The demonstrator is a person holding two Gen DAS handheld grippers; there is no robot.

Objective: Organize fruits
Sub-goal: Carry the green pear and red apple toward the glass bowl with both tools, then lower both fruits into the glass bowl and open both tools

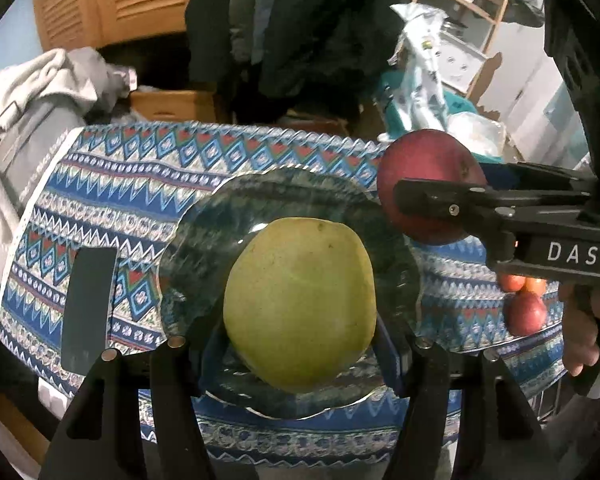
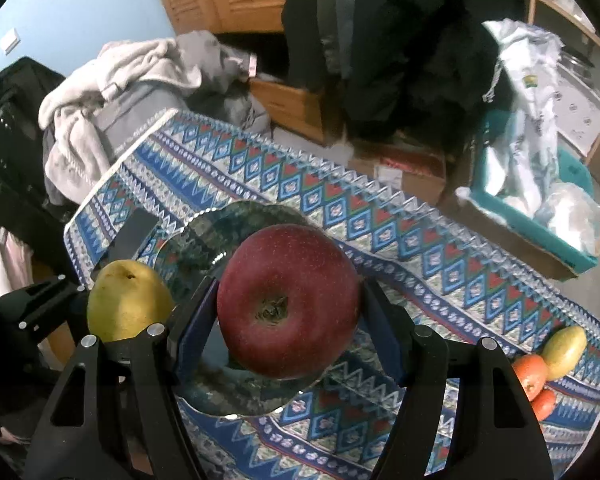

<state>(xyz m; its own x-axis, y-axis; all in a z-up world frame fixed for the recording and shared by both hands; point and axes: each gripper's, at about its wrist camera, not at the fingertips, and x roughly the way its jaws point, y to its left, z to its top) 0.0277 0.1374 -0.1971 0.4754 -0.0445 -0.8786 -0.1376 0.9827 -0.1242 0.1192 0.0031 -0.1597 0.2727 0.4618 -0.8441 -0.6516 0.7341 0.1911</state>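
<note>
My left gripper (image 1: 300, 344) is shut on a yellow-green pear (image 1: 300, 304) and holds it above a green glass plate (image 1: 204, 240) on the patterned tablecloth. My right gripper (image 2: 288, 308) is shut on a dark red apple (image 2: 288, 300) and holds it over the same plate (image 2: 192, 240). In the left wrist view the apple (image 1: 424, 168) and the right gripper (image 1: 428, 196) hang at the plate's right edge. In the right wrist view the pear (image 2: 128, 300) shows at the left, in the left gripper.
Several loose fruits lie on the cloth at the right: small red and orange ones (image 1: 526, 308), oranges (image 2: 534, 376) and a yellow-green fruit (image 2: 564, 346). A dark flat object (image 1: 88, 308) lies left of the plate. Clothes, boxes and a teal bin (image 2: 540, 216) stand beyond the table.
</note>
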